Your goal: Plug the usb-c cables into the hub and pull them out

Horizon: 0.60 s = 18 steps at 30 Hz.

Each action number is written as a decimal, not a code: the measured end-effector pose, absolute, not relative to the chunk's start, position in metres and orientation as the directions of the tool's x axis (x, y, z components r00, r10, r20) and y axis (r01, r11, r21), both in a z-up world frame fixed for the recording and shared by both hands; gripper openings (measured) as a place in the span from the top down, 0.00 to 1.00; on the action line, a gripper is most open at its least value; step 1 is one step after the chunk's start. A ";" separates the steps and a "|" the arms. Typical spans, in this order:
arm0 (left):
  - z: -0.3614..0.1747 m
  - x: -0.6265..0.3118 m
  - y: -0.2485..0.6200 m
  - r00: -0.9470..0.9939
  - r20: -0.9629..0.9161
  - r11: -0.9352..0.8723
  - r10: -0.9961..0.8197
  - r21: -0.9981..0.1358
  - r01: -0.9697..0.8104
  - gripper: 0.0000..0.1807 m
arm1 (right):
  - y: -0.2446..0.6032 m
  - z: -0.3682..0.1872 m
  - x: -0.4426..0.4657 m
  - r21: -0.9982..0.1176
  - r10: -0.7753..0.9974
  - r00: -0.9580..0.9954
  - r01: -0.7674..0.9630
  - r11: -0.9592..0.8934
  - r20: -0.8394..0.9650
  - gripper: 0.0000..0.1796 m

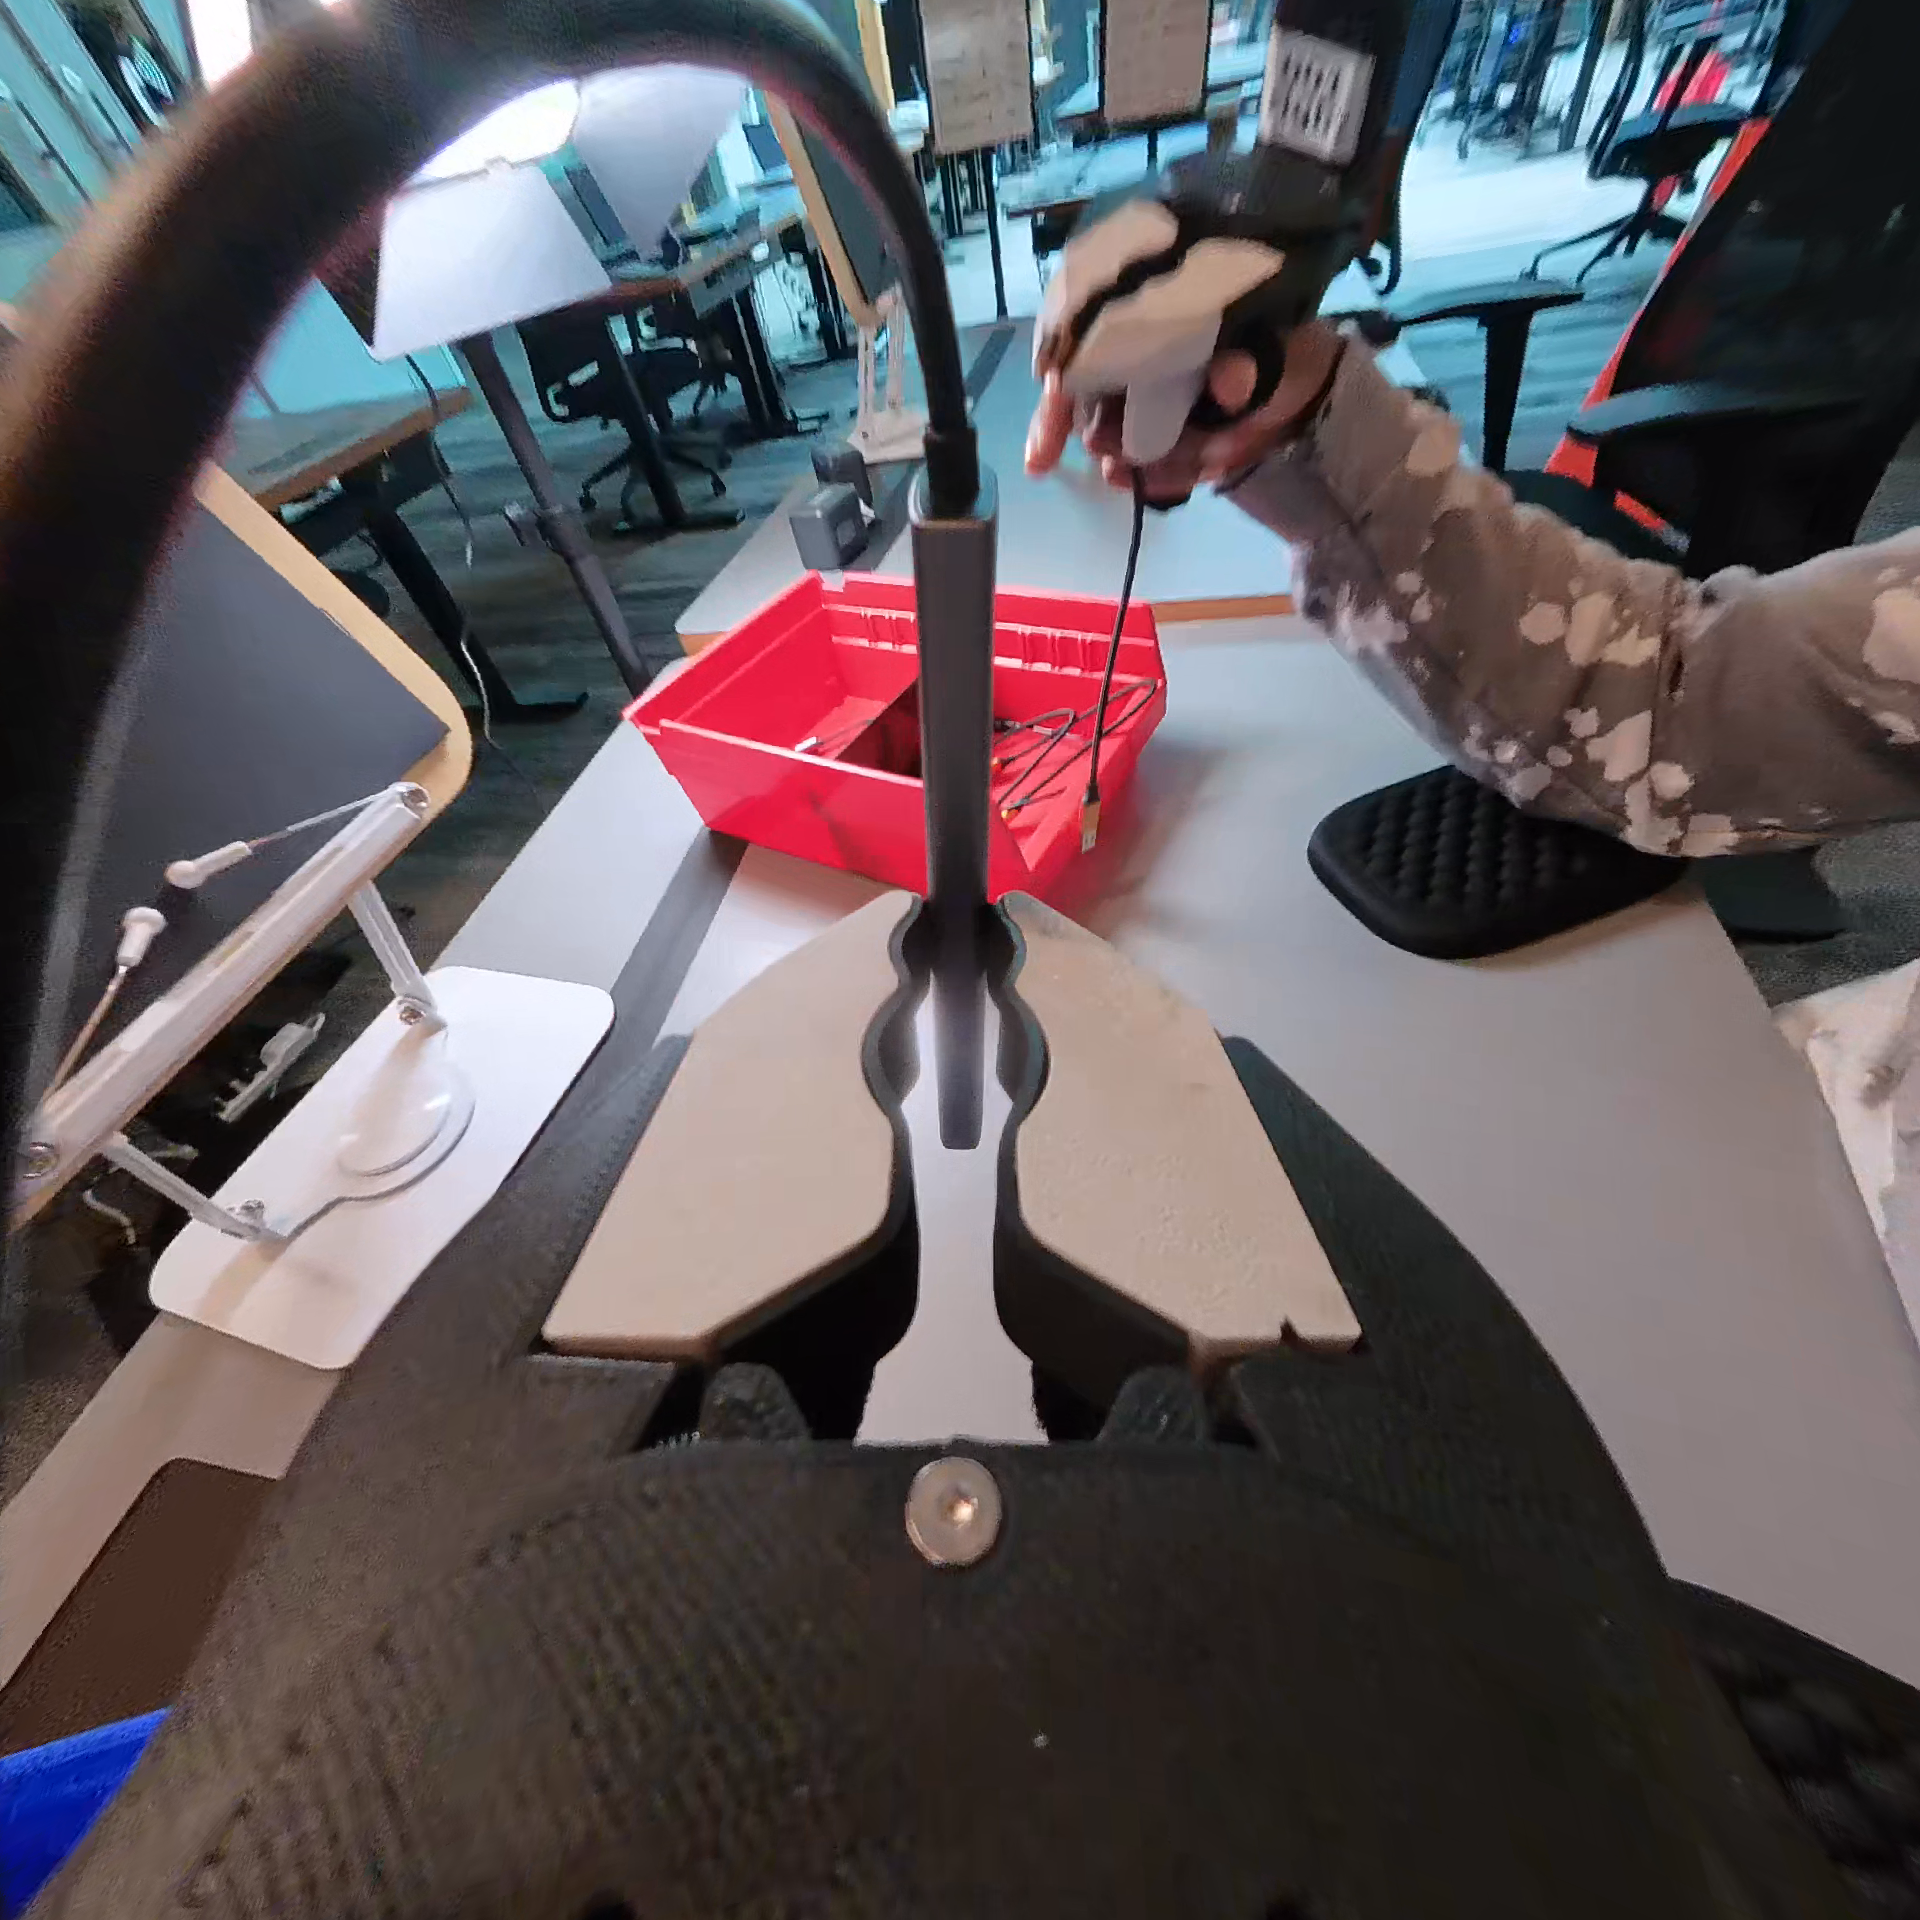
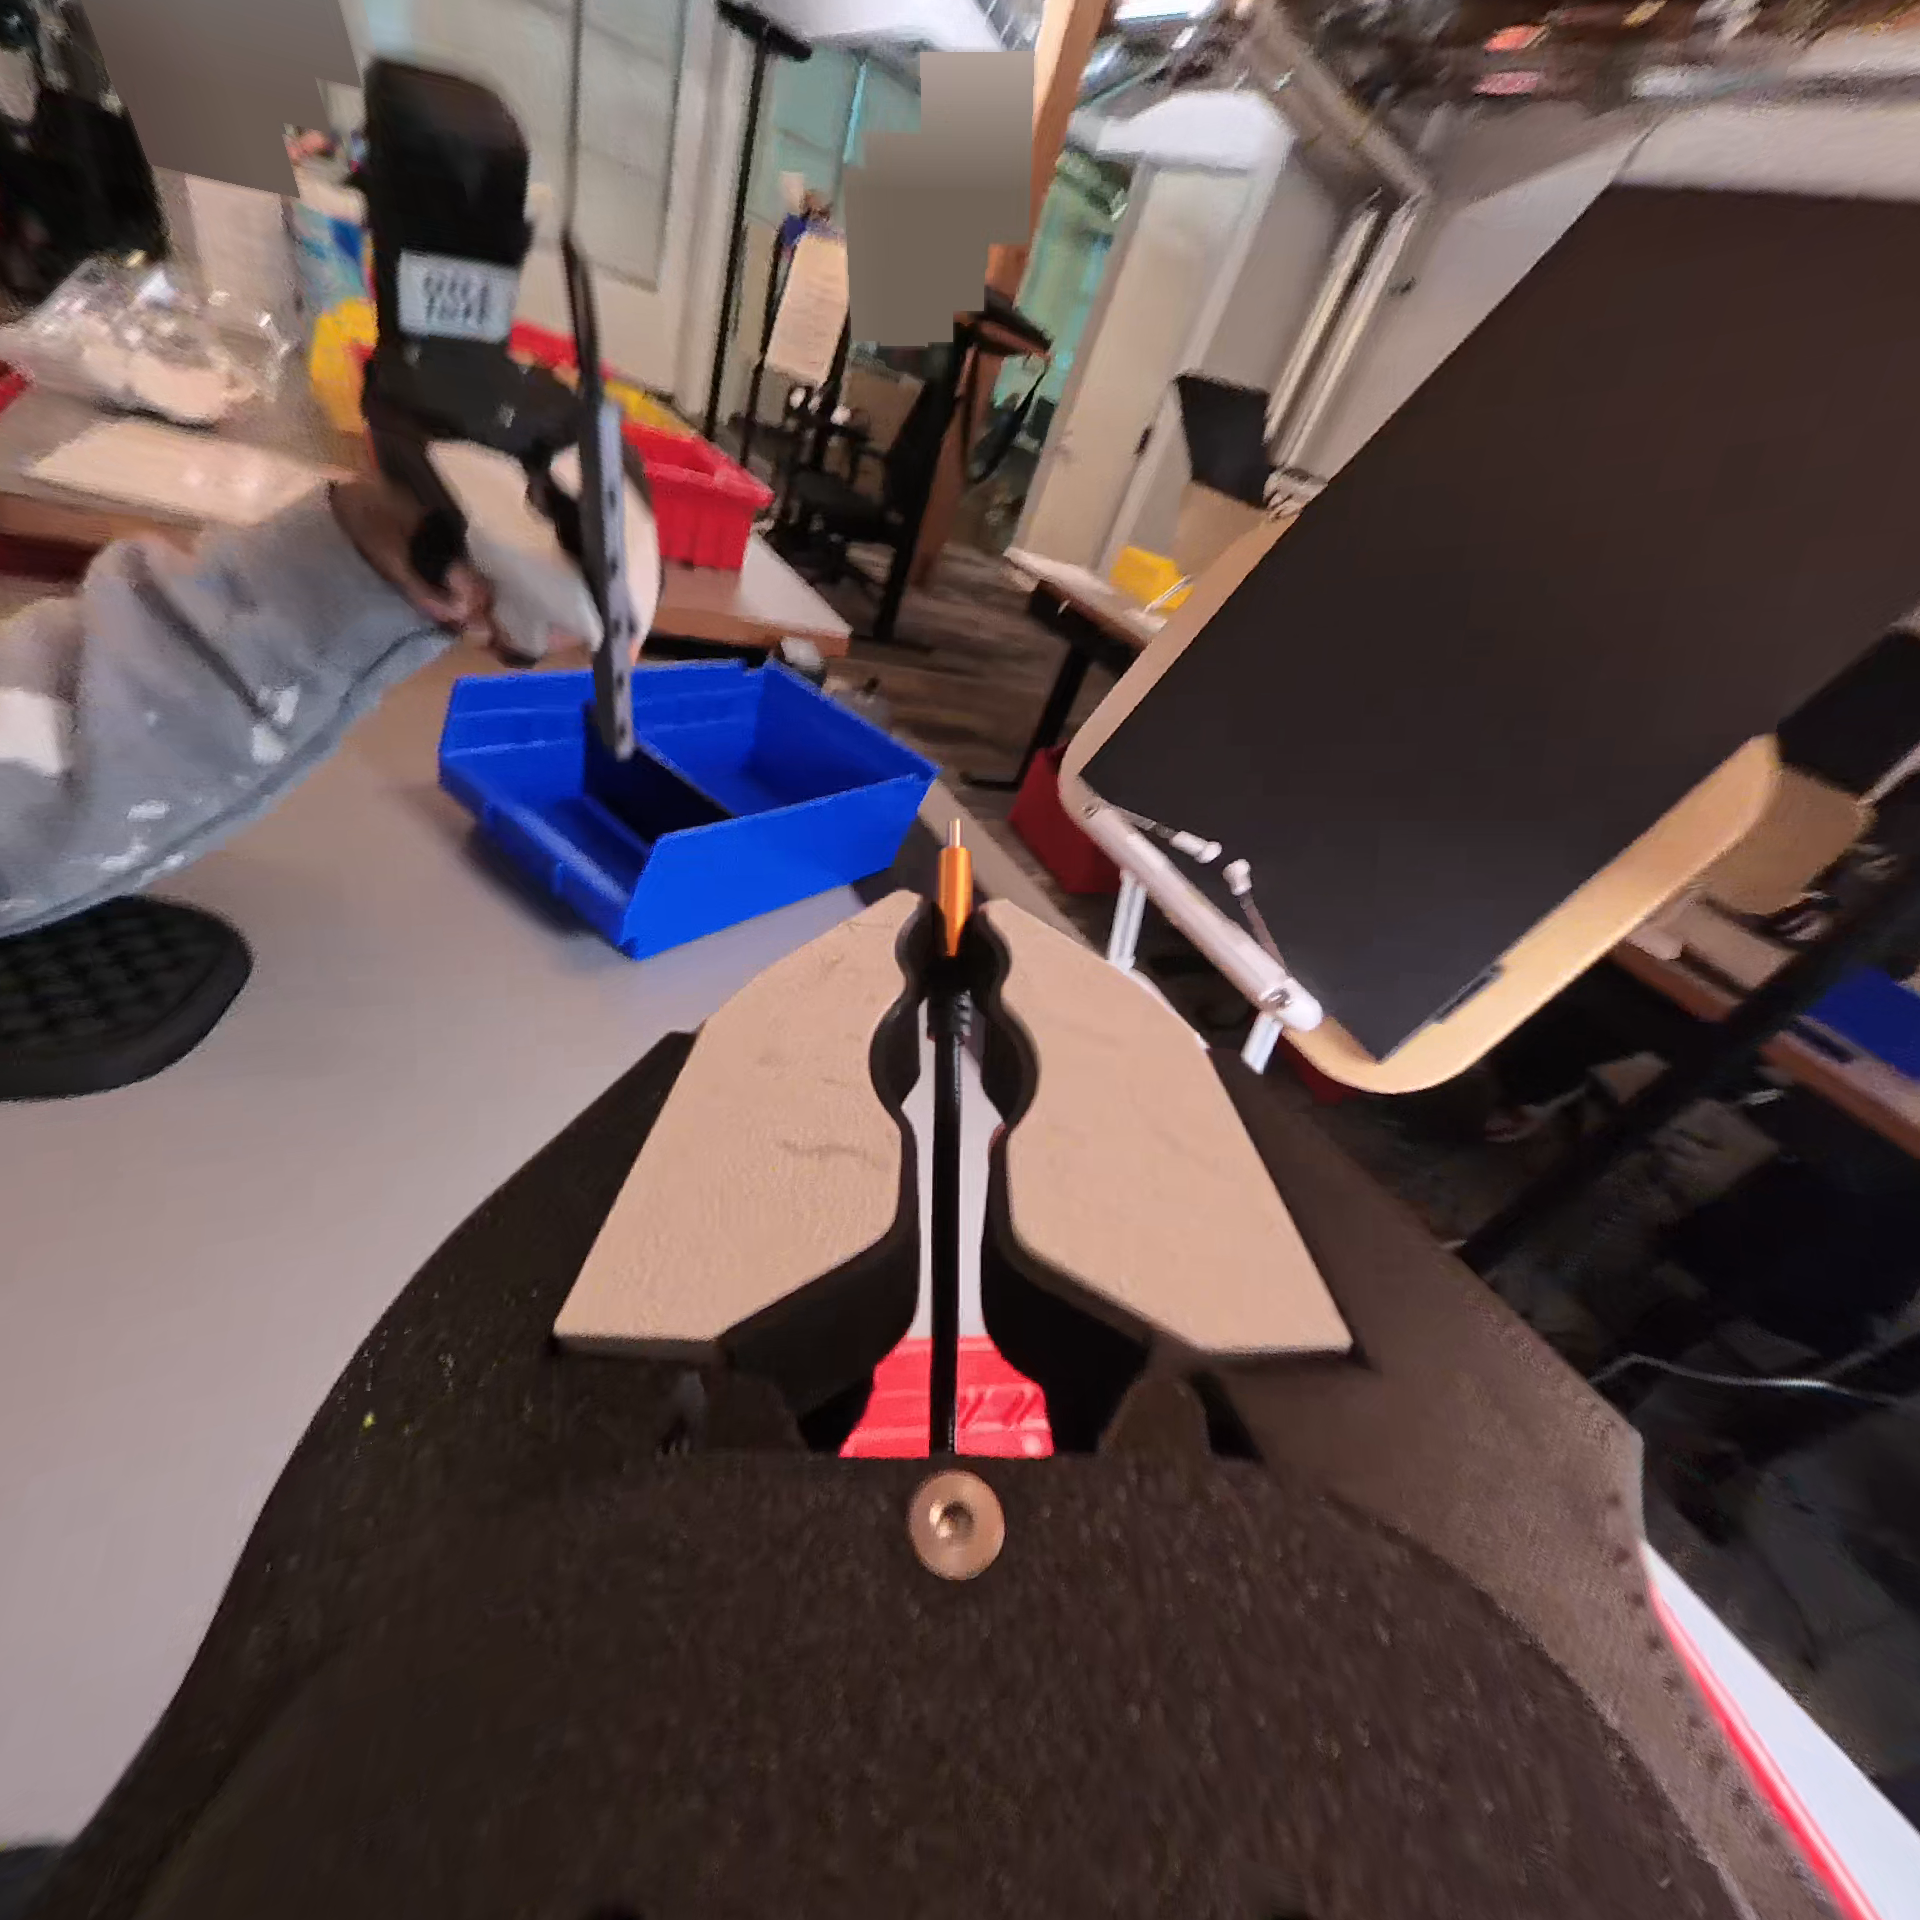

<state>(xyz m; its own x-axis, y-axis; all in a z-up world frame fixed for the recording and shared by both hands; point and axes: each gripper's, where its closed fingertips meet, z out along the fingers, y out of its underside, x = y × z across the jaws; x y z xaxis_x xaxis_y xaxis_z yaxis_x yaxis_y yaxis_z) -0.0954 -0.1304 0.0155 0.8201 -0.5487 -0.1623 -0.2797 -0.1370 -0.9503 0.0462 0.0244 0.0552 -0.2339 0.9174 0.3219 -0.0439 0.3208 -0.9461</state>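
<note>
In the left wrist view my left gripper (image 1: 958, 914) is shut on a slim grey hub (image 1: 954, 727), held edge-on. The hub's thick black cable (image 1: 914, 260) arcs up and back over to the left. Farther off, my right gripper (image 1: 1132, 416) holds a thin black usb-c cable (image 1: 1117, 644) that hangs down, its orange plug (image 1: 1089, 826) by the red bin (image 1: 790, 769). In the right wrist view my right gripper (image 2: 951, 920) is shut on that cable (image 2: 943, 1195), with the orange plug (image 2: 954, 883) sticking out forward. The left gripper (image 2: 561, 561) holds the hub (image 2: 611, 582) above a blue bin (image 2: 790, 821).
The red bin holds several more thin cables (image 1: 1039, 748). A black dimpled wrist pad (image 1: 1475, 862) lies on the grey table (image 1: 1455, 1195). A dark board on a white stand (image 1: 260, 987) stands at the left edge, and it also shows in the right wrist view (image 2: 1507, 644). A patterned sleeve (image 1: 1610, 686) reaches in from the right.
</note>
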 end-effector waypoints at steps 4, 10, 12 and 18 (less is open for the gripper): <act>0.010 -0.084 -0.123 0.807 -0.169 -0.145 -0.565 -0.943 -0.299 0.94 | 0.049 0.087 0.059 -0.921 0.930 -0.017 -0.146 0.360 0.366 0.96; 0.009 -0.082 -0.122 0.807 -0.168 -0.144 -0.567 -0.944 -0.298 0.94 | 0.088 0.079 0.062 -0.880 0.866 0.193 -0.029 0.474 0.461 0.97; 0.010 -0.083 -0.123 0.807 -0.165 -0.142 -0.567 -0.945 -0.294 0.94 | 0.099 0.061 0.055 -0.877 0.857 0.195 0.051 0.477 0.477 0.97; 0.006 -0.083 -0.120 0.806 -0.147 -0.152 -0.573 -0.948 -0.281 0.94 | 0.146 -0.030 0.027 -0.831 0.857 0.146 0.368 0.417 0.494 0.96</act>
